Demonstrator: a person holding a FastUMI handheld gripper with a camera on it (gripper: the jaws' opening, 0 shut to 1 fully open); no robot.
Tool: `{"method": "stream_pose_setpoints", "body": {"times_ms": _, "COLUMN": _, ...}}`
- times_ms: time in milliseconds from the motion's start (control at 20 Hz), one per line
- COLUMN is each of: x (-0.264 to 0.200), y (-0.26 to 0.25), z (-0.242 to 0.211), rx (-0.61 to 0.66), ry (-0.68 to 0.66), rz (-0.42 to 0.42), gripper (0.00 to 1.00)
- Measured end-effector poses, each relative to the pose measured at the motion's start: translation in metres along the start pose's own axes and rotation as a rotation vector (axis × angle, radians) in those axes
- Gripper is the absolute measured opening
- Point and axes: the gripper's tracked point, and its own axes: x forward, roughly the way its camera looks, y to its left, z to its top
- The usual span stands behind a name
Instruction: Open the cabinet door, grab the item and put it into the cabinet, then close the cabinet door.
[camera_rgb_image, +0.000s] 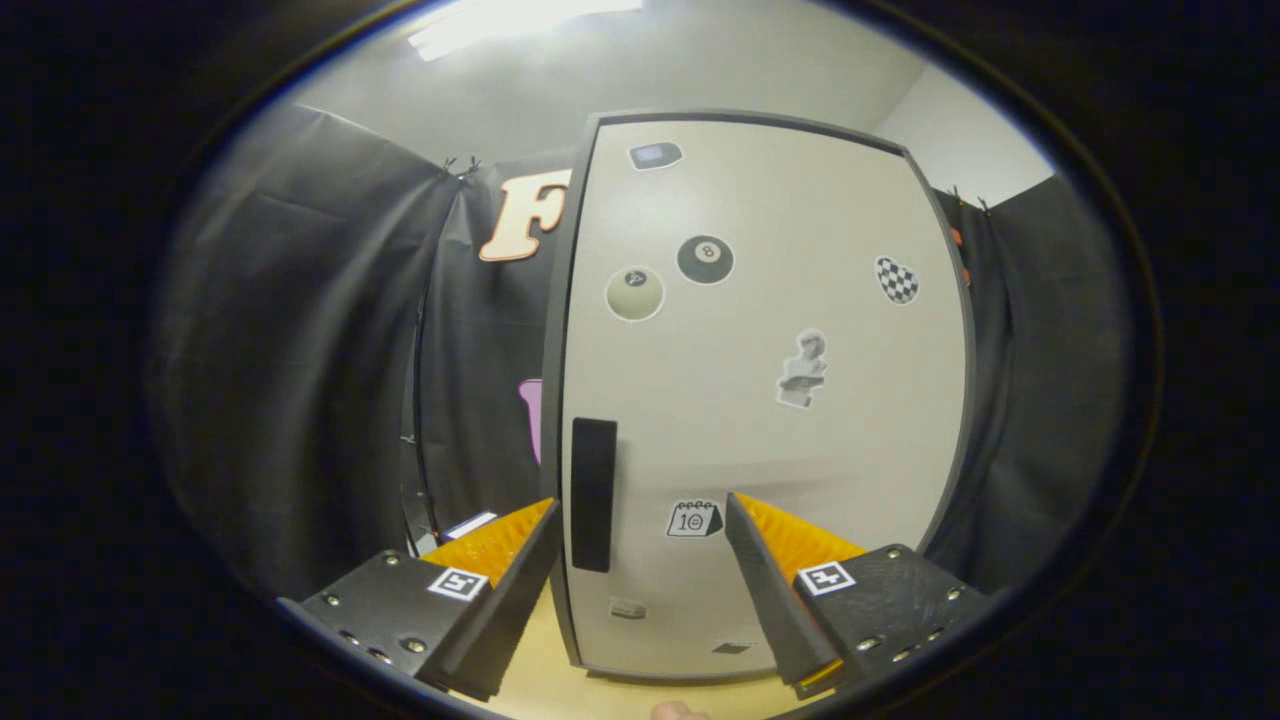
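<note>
You're at square one: the pale grey sticker-covered cabinet door (760, 400) with its black vertical handle (592, 494) sits shut just ahead. Your gripper (640, 520) is spread, holding nothing. Can't spot the item.

One cabinet (760, 400) stands ahead, with one door (780, 450) shut across its front and one dark handle (593, 495) near the door's left edge. The door carries seven stickers I can count: two billiard balls (705, 259) above the handle, one checkered heart (897, 280), one bust (803, 369), one calendar (694, 519), one small screen-like sticker (655, 155) at the top (two fainter marks below the handle are too small to tell). One set of tongs (640, 515) with two fingers, spread apart before the door.
</note>
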Motion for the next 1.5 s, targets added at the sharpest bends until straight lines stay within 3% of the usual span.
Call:
{"method": "stream_pose_setpoints", "body": {"times_ms": 550, "x": 0.033, "y": 0.005, "z": -0.014, "rx": -0.002, "ry": 0.055, "rz": 0.001, "gripper": 0.97}}
{"method": "stream_pose_setpoints", "body": {"times_ms": 850, "x": 0.051, "y": 0.041, "z": -0.017, "rx": 0.049, "ry": 0.065, "rz": 0.052, "gripper": 0.97}}
{"method": "stream_pose_setpoints", "body": {"times_ms": 1150, "x": 0.080, "y": 0.049, "z": -0.027, "rx": -0.002, "ry": 0.084, "rz": -0.004, "gripper": 0.94}}
{"method": "stream_pose_setpoints", "body": {"times_ms": 1350, "x": 0.084, "y": 0.037, "z": -0.027, "rx": -0.078, "ry": 0.055, "rz": -0.107, "gripper": 0.74}}
{"method": "stream_pose_setpoints", "body": {"times_ms": 1500, "x": 0.085, "y": 0.035, "z": -0.029, "rx": -0.107, "ry": 0.051, "rz": -0.144, "gripper": 0.46}}
